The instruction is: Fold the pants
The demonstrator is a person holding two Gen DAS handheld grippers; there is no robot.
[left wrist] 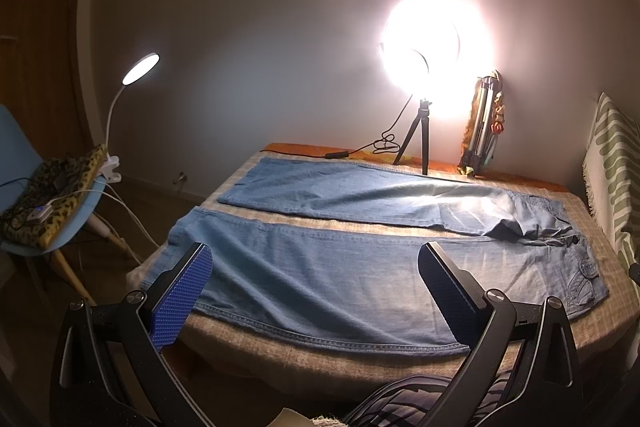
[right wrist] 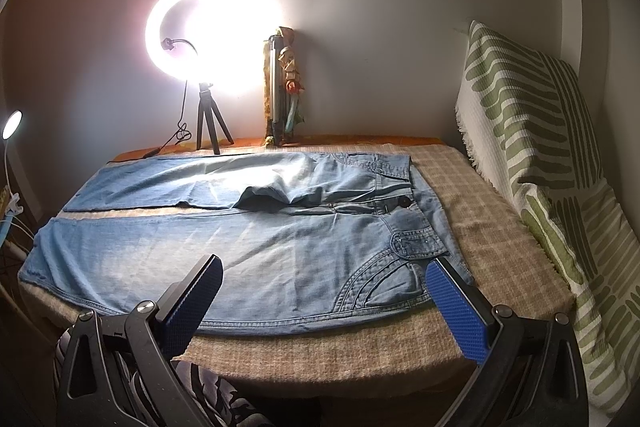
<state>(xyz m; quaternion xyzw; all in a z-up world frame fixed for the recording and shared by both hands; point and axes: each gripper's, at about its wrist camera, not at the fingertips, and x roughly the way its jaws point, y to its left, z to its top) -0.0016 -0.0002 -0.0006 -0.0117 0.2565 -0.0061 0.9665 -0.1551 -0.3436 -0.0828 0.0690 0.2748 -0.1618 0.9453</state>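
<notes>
A pair of light blue jeans (left wrist: 320,267) lies spread flat on a bed covered by a beige checked blanket (right wrist: 480,211), both legs stretched out side by side with a narrow strip of blanket showing between them. The waistband end, with its dark button (right wrist: 404,203), lies toward the green-and-white patterned cushion (right wrist: 540,155). The left gripper (left wrist: 316,263) hangs over the near leg with its blue-padded fingers spread wide, holding nothing. The right gripper (right wrist: 324,271) is likewise wide open and empty, poised above the near hip pocket. A lit ring light (right wrist: 208,35) on a small tripod stands at the far edge of the bed. No container appears in either view.
</notes>
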